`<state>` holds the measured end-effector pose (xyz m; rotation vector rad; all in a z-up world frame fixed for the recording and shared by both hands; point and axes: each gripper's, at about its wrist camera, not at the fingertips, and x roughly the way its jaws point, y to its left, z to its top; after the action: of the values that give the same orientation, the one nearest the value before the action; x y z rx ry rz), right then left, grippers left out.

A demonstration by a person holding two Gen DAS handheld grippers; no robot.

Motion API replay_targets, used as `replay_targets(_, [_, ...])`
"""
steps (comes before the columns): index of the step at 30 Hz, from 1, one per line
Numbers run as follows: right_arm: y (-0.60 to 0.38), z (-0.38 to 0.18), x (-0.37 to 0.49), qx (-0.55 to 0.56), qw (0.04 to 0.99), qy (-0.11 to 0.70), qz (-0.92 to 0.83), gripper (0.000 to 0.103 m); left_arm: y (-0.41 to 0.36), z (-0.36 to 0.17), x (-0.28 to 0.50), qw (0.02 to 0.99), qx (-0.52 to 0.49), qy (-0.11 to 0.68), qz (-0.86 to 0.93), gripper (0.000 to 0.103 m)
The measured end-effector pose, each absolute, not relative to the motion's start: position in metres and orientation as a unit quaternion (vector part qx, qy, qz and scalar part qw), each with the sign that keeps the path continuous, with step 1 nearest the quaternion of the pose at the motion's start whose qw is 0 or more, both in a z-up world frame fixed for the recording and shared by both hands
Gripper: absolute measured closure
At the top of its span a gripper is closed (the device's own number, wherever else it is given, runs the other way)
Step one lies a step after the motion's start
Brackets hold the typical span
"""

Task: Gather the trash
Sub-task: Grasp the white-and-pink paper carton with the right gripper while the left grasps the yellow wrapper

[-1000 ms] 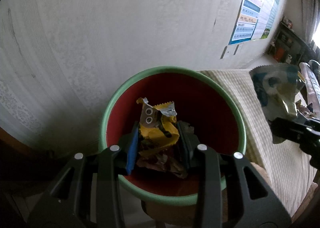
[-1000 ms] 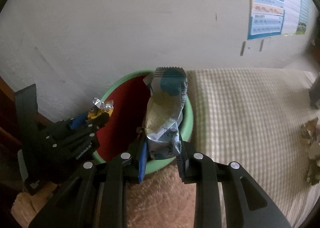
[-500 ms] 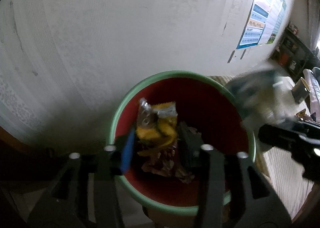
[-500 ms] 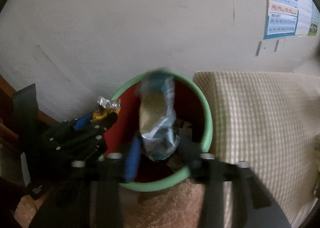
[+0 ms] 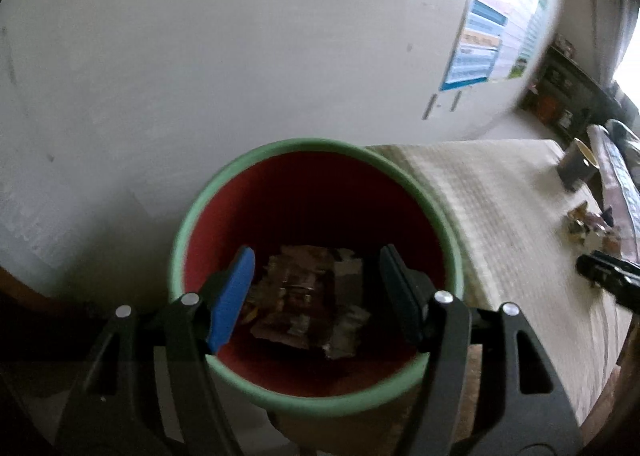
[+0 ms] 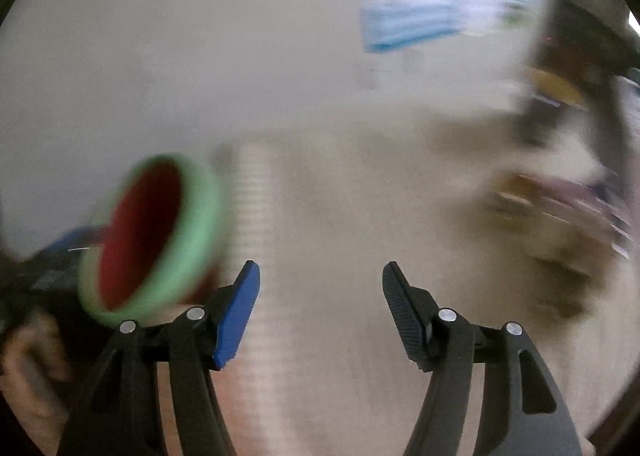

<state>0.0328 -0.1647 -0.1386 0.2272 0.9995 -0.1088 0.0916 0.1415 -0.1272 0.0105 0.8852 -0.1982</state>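
Tongs come first in both views, close to the camera. The left tongs (image 5: pixel 316 288) hang right over the mouth of the bin (image 5: pixel 256 160), and their jaws have just been opening; they stand apart now with nothing between them. Down inside the bin, which is red inside with a green rim, lies a pile of crumpled wrappers (image 5: pixel 308 304), brown and shiny, on the bottom. The right tongs (image 6: pixel 320 304) are over the bench (image 6: pixel 340 216), and their jaws have just been opening too; they are apart and hold nothing. The bench has a pale checked cloth on it. The bin stands just beside the left end of the bench, against a white wall (image 5: pixel 240 36). In the right wrist view everything past the tongs is smeared and blurry. Farther along the bench lie a few small bits of trash (image 5: pixel 582 222), too small and blurred to name, and past them stands a dark cup (image 5: pixel 576 168). A poster (image 5: pixel 488 44) with blue and white blocks hangs on the wall far back. The tip of the right tongs shows at the right edge of the left wrist view, near the small bits of trash.
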Motion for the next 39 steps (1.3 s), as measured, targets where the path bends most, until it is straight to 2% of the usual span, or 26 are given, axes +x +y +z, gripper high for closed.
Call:
replay_targets(3, [-0.24,-0.138,0.004,0.128,0.867,0.452,-0.168,0.04,0.124,-0.123,0.087,0.898,0.017,0.426,-0.111,0.041])
replay_targets(4, [-0.257,-0.137,-0.003,0.129,0.866,0.442,-0.195,0.036,0.118,-0.122,0.086,0.898,0.02,0.425,-0.115,0.041])
replay_targets(5, [-0.274,-0.136,-0.008,0.127,0.865,0.433,-0.22,0.029,0.11,-0.12,0.084,0.896,0.023,0.425,-0.123,0.041])
replay_targets(6, [-0.296,-0.135,-0.013,0.124,0.863,0.424,-0.246,0.028,0.103,-0.118,0.082,0.895,0.025,0.426,-0.13,0.041])
replay_targets(9, [-0.334,-0.145,-0.006,0.115,0.853,0.441,-0.254,0.022,0.082,-0.114,0.077,0.889,0.023,0.432,-0.154,0.041])
replay_targets(12, [-0.351,-0.162,0.006,0.104,0.845,0.469,-0.235,0.023,0.06,-0.111,0.069,0.884,0.034,0.434,-0.172,0.041])
replay_targets(13, [-0.353,-0.168,0.008,0.101,0.843,0.478,-0.226,0.026,0.054,-0.109,0.066,0.882,0.04,0.434,-0.177,0.041])
replay_targets(14, [-0.354,-0.174,0.007,0.104,0.84,0.488,-0.212,0.048,0.045,-0.107,0.062,0.881,0.048,0.433,-0.184,0.041])
replay_targets(15, [-0.356,-0.179,0.006,0.115,0.836,0.498,-0.2,0.06,0.037,-0.105,0.06,0.88,0.056,0.432,-0.19,0.041])
replay_targets(16, [-0.355,-0.18,0.003,0.124,0.836,0.5,-0.191,0.062,0.031,-0.104,0.057,0.879,0.062,0.431,-0.195,0.041])
replay_targets(17, [-0.352,-0.179,-0.004,0.134,0.84,0.494,-0.18,0.068,0.025,-0.103,0.054,0.878,0.068,0.429,-0.2,0.041])
replay_targets(19, [-0.346,-0.176,-0.015,0.14,0.846,0.487,-0.166,0.09,0.005,-0.101,0.052,0.873,0.081,0.429,-0.217,0.041])
replay_targets(27, [-0.311,-0.162,-0.096,0.238,0.865,0.424,-0.127,0.09,-0.098,-0.106,0.058,0.842,0.1,0.436,-0.303,0.041])
replay_targets(39, [-0.314,-0.17,-0.129,0.272,0.863,0.403,-0.14,0.089,-0.25,-0.149,0.087,0.805,0.135,0.466,-0.341,0.041])
